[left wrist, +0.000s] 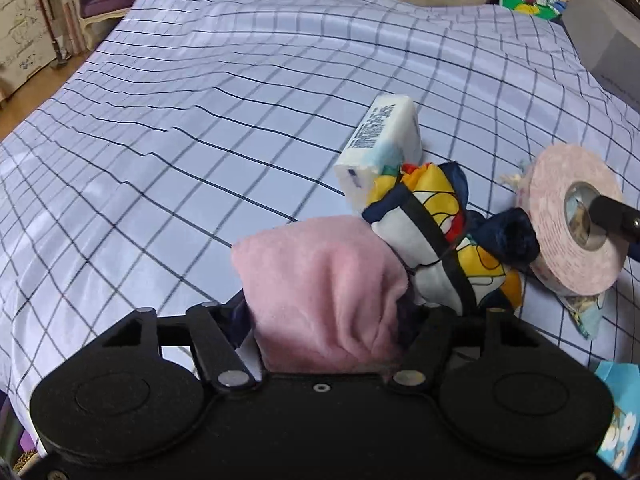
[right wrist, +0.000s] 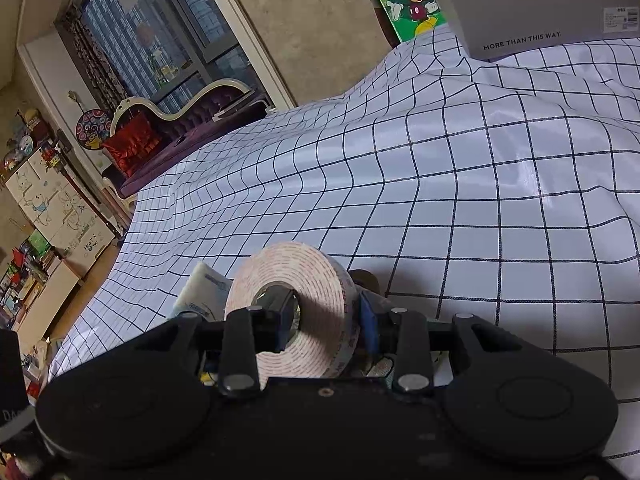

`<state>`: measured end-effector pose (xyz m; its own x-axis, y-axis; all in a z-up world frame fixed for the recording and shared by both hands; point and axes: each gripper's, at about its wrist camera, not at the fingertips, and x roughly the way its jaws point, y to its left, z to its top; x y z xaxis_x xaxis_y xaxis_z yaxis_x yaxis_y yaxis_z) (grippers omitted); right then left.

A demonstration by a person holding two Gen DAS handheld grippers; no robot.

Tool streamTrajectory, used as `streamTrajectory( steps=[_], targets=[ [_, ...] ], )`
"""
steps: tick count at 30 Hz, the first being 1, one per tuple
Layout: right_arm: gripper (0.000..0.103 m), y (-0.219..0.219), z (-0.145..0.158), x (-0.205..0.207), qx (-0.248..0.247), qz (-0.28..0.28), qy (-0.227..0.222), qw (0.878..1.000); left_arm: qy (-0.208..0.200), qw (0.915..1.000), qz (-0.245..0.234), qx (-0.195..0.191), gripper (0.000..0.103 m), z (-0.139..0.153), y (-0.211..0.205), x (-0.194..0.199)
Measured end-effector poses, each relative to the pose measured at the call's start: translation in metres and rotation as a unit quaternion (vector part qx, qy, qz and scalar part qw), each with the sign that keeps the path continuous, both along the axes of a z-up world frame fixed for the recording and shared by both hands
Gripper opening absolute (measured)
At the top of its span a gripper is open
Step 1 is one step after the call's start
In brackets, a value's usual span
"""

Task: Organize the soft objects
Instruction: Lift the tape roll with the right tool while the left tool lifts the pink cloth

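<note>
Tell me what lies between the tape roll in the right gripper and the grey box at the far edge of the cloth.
Nothing visible. The right gripper holds the tape roll, one finger through its core, and only bare checked cloth runs from there to the grey box.

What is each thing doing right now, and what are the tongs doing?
Pink cloth: bunched, pinched in left tongs.
Colourful scarf: crumpled, lying beside the cloth.
Tissue pack: tilted, leaning on the scarf.
Tape roll: on edge, gripped by right tongs, one finger through its hole.
Grey box: open, on the bed.
</note>
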<state>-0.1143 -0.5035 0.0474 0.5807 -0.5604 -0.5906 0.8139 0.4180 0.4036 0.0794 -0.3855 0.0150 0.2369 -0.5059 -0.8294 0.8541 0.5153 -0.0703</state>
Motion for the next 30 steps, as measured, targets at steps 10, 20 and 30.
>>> streamTrajectory(
  steps=[10, 20, 30],
  targets=[
    [0.035, 0.002, 0.001, -0.002, -0.004, 0.000, -0.004, 1.000, 0.001, 0.9969, 0.078, -0.005, 0.061, 0.007, 0.026, 0.028],
    [0.035, -0.003, 0.003, -0.028, 0.006, -0.032, -0.024, 0.999, -0.015, 0.9923, 0.123, 0.000, 0.062, 0.008, 0.061, 0.044],
    [0.035, 0.003, 0.008, -0.042, -0.005, -0.052, -0.014, 0.999, -0.010, 0.9923, 0.124, 0.002, 0.062, 0.007, 0.109, 0.036]
  ],
)
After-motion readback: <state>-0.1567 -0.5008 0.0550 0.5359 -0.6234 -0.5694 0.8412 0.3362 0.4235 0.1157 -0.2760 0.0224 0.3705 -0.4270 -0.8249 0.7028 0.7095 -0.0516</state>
